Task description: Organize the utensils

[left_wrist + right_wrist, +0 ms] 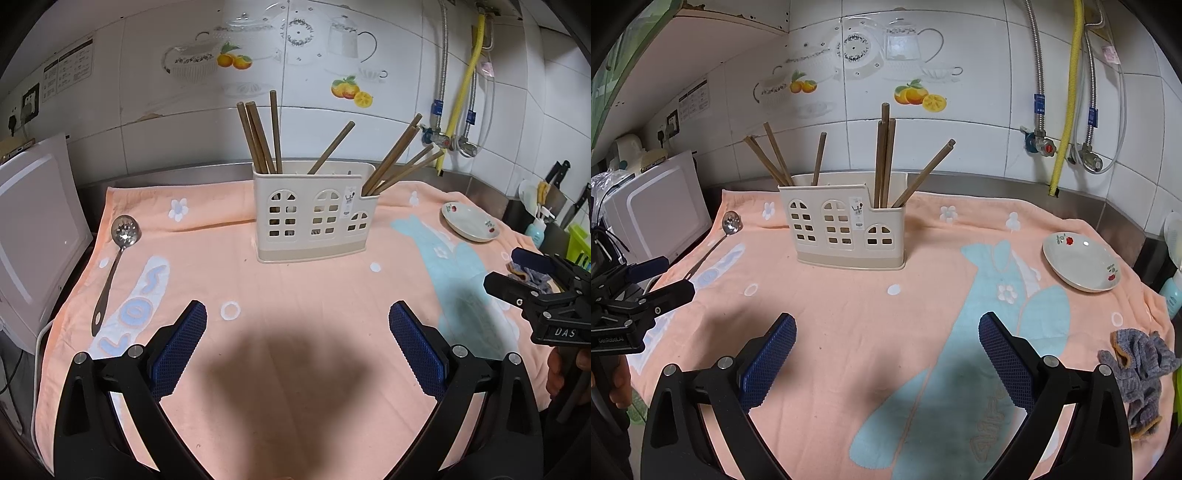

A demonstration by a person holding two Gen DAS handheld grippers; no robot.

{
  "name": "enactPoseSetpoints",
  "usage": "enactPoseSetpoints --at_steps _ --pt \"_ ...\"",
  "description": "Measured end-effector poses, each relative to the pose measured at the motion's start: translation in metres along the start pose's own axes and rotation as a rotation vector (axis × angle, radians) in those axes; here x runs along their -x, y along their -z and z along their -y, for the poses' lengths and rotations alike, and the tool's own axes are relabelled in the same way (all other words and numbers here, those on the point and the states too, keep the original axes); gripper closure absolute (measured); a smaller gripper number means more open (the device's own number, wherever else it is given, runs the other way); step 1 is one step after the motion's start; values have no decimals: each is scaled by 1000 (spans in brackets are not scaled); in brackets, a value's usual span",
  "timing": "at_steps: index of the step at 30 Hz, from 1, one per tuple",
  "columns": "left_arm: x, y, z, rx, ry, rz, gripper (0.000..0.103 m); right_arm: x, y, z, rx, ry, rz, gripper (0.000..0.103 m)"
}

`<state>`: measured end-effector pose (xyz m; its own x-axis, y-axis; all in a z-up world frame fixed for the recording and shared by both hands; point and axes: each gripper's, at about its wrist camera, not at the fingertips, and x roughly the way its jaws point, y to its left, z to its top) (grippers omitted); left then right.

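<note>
While both tongs (297,314) (887,325) gape empty, chopsticks (258,136) fill the holder (314,210)

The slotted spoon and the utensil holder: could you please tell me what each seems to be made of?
Slotted spoon: apparently polished metal, likely steel; its bowl gives bright reflections. Utensil holder: apparently matte cream plastic, with moulded window cut-outs.
</note>
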<state>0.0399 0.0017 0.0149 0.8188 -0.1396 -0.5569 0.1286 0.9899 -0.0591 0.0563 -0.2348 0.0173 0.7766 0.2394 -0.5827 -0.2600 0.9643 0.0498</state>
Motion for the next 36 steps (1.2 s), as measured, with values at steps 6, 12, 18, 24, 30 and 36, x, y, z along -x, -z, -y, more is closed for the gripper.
enactPoseSetpoints --at_steps 6,12,18,24,30,36 --pt "1 -1 2 -2 -3 2 5 0 -1 0 -1 1 1 7" --pt "2 -4 4 -6 -2 8 5 0 -1 1 0 1 1 7" --pt "2 -5 4 -7 -3 11 5 0 -1 1 -1 1 0 7" --pt "3 -6 6 -10 3 16 5 1 -2 1 0 0 4 7" --pt "2 -5 6 -8 9 19 5 2 -2 1 0 -1 5 7" --pt "2 -5 6 -8 8 19 5 1 -2 1 -1 -1 5 7"
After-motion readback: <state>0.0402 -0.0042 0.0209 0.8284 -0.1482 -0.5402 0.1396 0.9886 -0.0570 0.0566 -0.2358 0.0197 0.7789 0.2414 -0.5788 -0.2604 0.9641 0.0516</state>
